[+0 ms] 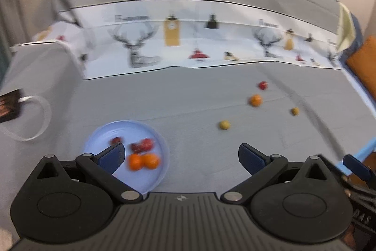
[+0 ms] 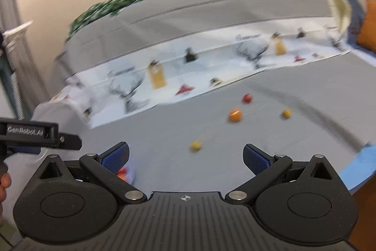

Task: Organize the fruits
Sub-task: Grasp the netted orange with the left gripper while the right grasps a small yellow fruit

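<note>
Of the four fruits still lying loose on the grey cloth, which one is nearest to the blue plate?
The yellow fruit lying lowest and leftmost of the four is nearest the plate. The orange, the red fruit and the other yellow one lie farther right.

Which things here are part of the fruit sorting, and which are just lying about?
Job:
- plate holding red and orange fruit
- loose red fruit
- loose orange
- two yellow fruits

Lying about:
- printed cloth
- white strap
- dark card
- orange cushion
</note>
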Demonstrator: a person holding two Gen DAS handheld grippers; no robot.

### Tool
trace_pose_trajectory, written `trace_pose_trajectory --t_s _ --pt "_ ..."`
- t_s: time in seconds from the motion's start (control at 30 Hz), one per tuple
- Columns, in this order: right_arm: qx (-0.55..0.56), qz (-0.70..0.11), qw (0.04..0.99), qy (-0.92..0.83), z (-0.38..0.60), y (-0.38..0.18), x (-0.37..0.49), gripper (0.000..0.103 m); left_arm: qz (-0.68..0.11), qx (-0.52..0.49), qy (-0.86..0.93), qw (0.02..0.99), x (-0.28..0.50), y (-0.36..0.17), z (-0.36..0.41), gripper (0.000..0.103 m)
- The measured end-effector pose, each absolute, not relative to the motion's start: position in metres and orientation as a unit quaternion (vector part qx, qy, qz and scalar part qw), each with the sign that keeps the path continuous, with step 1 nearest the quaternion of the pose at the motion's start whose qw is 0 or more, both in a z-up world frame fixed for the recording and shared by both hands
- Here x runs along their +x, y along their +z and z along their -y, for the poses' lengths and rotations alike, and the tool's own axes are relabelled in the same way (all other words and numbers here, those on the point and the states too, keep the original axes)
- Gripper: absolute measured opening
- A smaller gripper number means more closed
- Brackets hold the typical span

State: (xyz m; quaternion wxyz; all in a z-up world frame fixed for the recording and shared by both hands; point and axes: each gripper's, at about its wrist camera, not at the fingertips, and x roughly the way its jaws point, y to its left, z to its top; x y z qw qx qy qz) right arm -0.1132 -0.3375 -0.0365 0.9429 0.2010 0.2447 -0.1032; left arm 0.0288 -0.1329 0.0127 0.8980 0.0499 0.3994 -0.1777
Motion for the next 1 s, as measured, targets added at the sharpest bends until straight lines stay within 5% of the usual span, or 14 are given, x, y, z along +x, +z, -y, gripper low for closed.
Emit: trace_pose_trajectory --t_s 0.4,0.73,1.0 --pt "0.195 -0.271 0.910 -0.245 0.459 -0.111 -0.047 0.102 -0.423 0.095 -0.240 0.869 0.108 -0.044 0.273 0.103" --pt "0.260 -0.329 0.854 -0.307 0.524 -0.225 0.067 0.102 -0.460 0.158 -0.275 0.829 0.212 -0.148 0.402 0.103" --pt "0.199 -0.353 0.848 -0.342 0.557 -0.285 0.123 0.102 -0.494 0.138 -0.253 0.820 0.274 -0.214 0.453 0.103"
